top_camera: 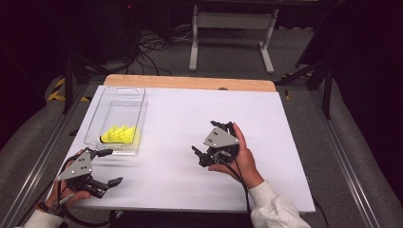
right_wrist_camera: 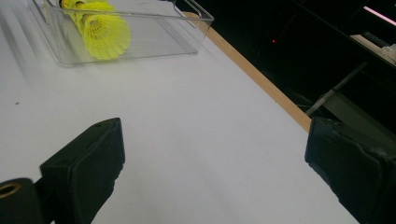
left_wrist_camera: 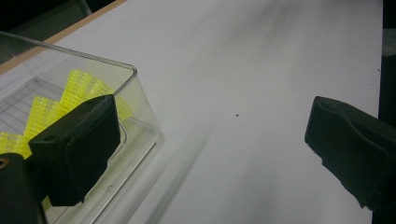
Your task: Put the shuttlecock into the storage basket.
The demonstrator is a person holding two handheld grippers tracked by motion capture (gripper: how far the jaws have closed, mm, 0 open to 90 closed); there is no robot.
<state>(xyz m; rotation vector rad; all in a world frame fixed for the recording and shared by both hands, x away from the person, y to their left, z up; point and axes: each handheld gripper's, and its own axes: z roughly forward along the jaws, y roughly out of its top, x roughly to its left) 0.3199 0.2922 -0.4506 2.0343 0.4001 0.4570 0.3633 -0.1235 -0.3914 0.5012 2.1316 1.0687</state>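
The yellow shuttlecocks [top_camera: 119, 134] lie bunched at the near end of the clear tray [top_camera: 124, 90], left of centre in the high view. They look very light, with springy mesh skirts that would crush under a hard pinch; the firmer cork end seems the safer hold. The tray walls are thin, slick and upright, so entry should be from above. The left claw [top_camera: 108, 166] is spread wide and empty just below the tray's near corner. The right claw [top_camera: 199, 154], also spread and empty, sits mid-frame on the bare white tabletop [top_camera: 266, 142], with plenty of room around it.
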